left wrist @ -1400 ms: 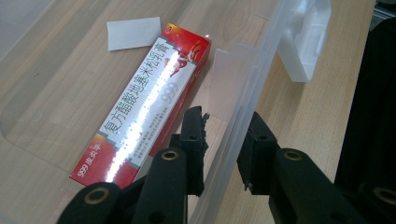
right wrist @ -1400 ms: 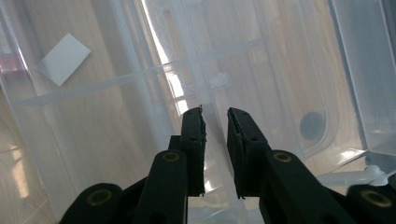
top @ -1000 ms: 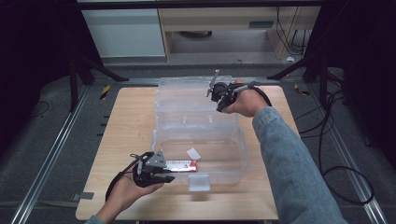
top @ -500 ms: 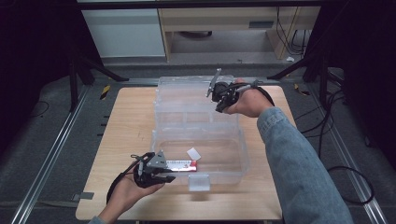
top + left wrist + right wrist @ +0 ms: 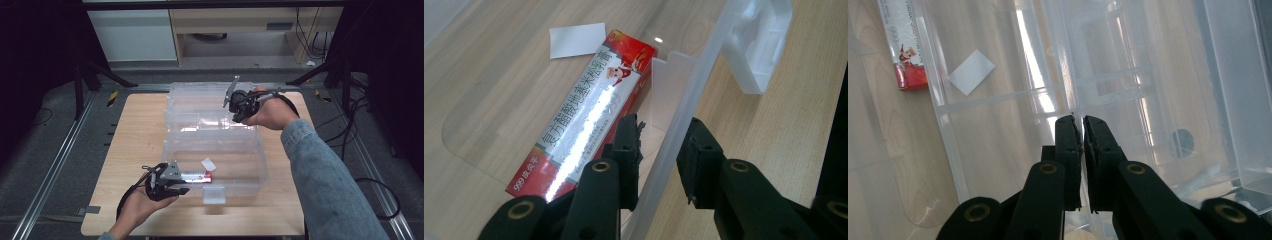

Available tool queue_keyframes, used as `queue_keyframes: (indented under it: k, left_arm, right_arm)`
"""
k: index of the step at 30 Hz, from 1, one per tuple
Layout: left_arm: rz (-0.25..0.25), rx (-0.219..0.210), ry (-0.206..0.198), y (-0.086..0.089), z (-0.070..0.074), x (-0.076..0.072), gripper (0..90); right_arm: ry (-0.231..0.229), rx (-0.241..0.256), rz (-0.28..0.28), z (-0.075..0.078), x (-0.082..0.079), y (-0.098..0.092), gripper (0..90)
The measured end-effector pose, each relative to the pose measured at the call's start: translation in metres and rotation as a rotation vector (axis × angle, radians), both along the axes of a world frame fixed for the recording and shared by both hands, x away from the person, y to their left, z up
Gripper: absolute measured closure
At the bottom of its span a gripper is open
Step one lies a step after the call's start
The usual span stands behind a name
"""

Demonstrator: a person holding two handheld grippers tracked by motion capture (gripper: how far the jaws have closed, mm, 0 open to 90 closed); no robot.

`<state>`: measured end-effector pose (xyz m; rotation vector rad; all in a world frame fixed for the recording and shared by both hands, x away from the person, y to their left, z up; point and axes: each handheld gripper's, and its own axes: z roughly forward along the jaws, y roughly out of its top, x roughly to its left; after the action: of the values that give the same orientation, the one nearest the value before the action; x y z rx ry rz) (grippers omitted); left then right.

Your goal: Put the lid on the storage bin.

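On the wooden table (image 5: 125,150) sat a clear plastic box (image 5: 215,165), lid (image 5: 200,107) tipped open toward the far side. Box was the largest item and took up the table's middle.

Right gripper (image 5: 239,106) sat at the lid's far right part; in the right gripper view its jaws were pressed together on a thin clear wall of the lid (image 5: 1148,100), gripper (image 5: 1082,122) clamped there.

Left gripper (image 5: 172,184) was at the near left corner of the box. In the left gripper view its jaws stood apart, straddling the box's front wall (image 5: 684,115), one jaw inside, one outside, gripper (image 5: 664,135) not yet closed on it.

Inside the box, by that corner, lay a red and silver carton (image 5: 589,115), flat on the floor and just beside the inner jaw. A small white slip (image 5: 576,39) lay near its far end.

Judgement: the lid looked set for closing. Pinch the front wall first to steady the box, keep the inner jaw off the carton, then swing the lid slowly.
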<state>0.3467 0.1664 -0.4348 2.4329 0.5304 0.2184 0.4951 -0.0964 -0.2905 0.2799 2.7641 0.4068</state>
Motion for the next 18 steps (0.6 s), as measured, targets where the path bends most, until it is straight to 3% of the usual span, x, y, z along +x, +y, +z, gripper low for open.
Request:
queue_keyframes:
  k: [8,18]
  left_arm:
    - [0.0,0.011,0.004,-0.007,0.001,0.004,70.8]
    - [0.013,0.006,0.005,-0.013,0.001,0.015,71.0]
  right_arm:
    - [-0.006,-0.021,0.003,0.003,-0.005,-0.001,86.2]
    - [0.0,-0.007,-0.024,0.003,0.012,-0.005,85.4]
